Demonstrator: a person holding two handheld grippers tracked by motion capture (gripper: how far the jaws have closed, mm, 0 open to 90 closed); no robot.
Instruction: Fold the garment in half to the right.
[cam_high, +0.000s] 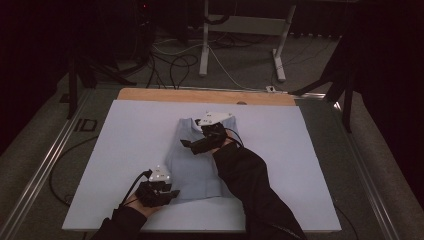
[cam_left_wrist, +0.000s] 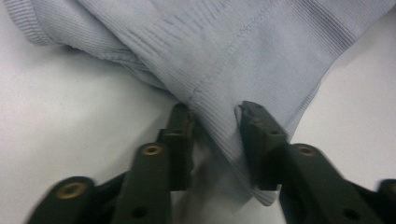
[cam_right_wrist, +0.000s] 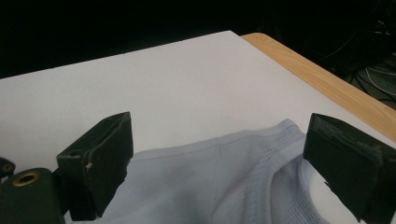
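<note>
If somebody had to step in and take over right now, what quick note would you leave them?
Left hand-held gripper: jaws closed on a corner of the light blue shirt at its near hem.
Right hand-held gripper: jaws wide open, hovering over the shirt's collar end.
The shirt lies on the white board, partly folded.
Done: near corner grasped.
Left: probably grasp the collar end, then continue folding.

The right sleeve (cam_high: 255, 190) is covering part of the shirt (cam_high: 192, 165) in the high view; in the left gripper view the shirt's (cam_left_wrist: 224, 46) top is running past the edge, and its hem between the jaws is blurring
</note>
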